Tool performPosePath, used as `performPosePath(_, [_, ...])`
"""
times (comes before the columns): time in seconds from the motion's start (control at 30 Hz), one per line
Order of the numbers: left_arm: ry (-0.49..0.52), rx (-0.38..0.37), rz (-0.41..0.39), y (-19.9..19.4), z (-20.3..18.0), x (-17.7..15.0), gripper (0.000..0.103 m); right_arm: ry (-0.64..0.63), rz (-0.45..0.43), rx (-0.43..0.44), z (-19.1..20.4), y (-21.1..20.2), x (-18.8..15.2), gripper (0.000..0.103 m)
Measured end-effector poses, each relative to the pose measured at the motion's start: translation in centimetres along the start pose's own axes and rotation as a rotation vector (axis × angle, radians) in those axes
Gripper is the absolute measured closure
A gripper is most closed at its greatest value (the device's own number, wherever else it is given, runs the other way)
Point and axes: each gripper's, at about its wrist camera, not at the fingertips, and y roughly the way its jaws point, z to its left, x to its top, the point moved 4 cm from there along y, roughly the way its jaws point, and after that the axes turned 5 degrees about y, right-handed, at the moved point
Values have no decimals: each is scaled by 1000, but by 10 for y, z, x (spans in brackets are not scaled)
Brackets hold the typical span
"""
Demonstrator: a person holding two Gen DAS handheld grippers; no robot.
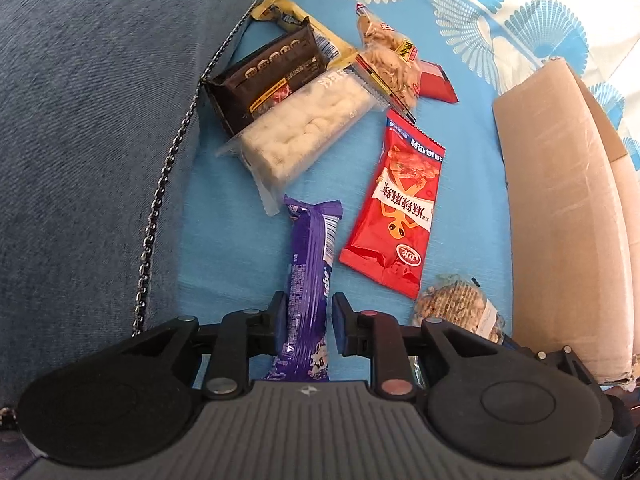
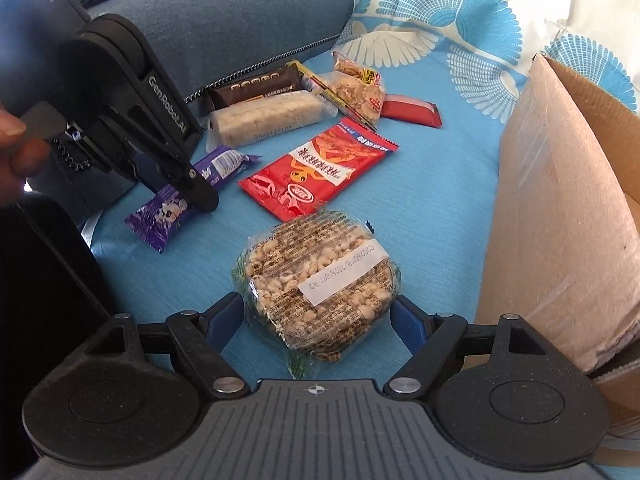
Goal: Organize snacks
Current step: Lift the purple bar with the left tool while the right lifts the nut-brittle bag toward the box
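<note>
Left wrist view: left gripper [image 1: 307, 326] fingers grasp the purple bar [image 1: 309, 280]; right gripper [image 2: 319, 320] fingers spread around the rice cake [image 2: 320, 280].

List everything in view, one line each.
purple bar: 1, purple, on the blue sheet, between the left fingers
puffed rice cake: 1, tan in clear wrap, on the sheet, between the right fingers
red packet: 1, red, middle of the sheet
white bar: 1, white in clear wrap, in the far pile
brown bar: 1, dark brown, beside the white bar
yellow pack: 1, yellow, behind the brown bar
cracker bag: 1, tan, far pile
small red pack: 1, red, farthest right
box: 1, brown cardboard, right
sheet: 1, blue patterned
cushion: 1, blue-grey, left
chain: 1, dark, along the cushion edge
left gripper: partly closed around the purple bar
right gripper: open around the cake
</note>
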Motion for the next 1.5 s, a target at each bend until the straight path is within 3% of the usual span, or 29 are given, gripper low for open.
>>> performPosePath(0.63, [101, 72, -11, 7, -18, 4, 74, 24, -1, 20, -1, 7, 3, 20])
performPosePath(0.9, [125, 83, -23, 8, -22, 4, 85, -15, -46, 10, 1, 1, 3, 25])
performPosePath(1.17, [152, 42, -98, -5, -27, 0, 86, -81, -167, -23, 3, -27, 7, 29])
performPosePath(1.5, [216, 32, -207, -25, -34, -6, 86, -94, -233, -58, 7, -53, 5, 30])
